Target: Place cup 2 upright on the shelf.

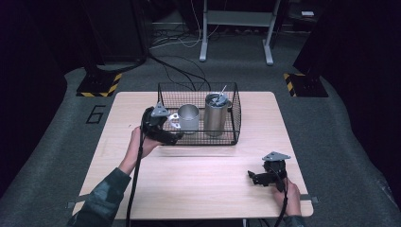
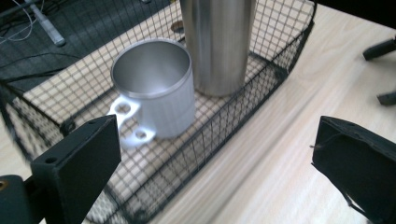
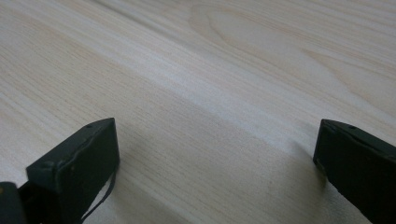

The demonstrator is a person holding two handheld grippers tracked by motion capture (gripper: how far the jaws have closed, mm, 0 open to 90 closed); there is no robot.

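The mug (image 1: 188, 117) is a short cylinder of brushed metal with a thin rolled rim and an open, empty mouth. A flat, pale handle (image 2: 130, 122) with two round holes projects from its lower wall. The mug stands upright in the left half of the wire basket (image 1: 235, 116), so its long axis is vertical and its mouth faces up. In the high view the handle points toward the basket's left wall and the left tongs.

The basket is a rectangular black mesh of fine square cells with a heavier top frame. It rests on the counter (image 1: 198, 182), a pale wood surface with straight lengthwise grain. Just right of the mug, close but not clearly touching, stands a taller tumbler (image 1: 216, 115) of smooth polished metal, also upright; a thin rod rises at a slant from its top.

The left tongs (image 1: 171, 138) are spread wide and hold nothing. They sit at the basket's front left corner, outside the mesh. In the left gripper view the basket's near wire wall lies between the flat black jaws and the mug.

The right tongs (image 1: 252, 177) are likewise spread wide and empty. They sit low over the bare counter near its front right corner, well apart from the basket. Their jaws are matte black blocks.
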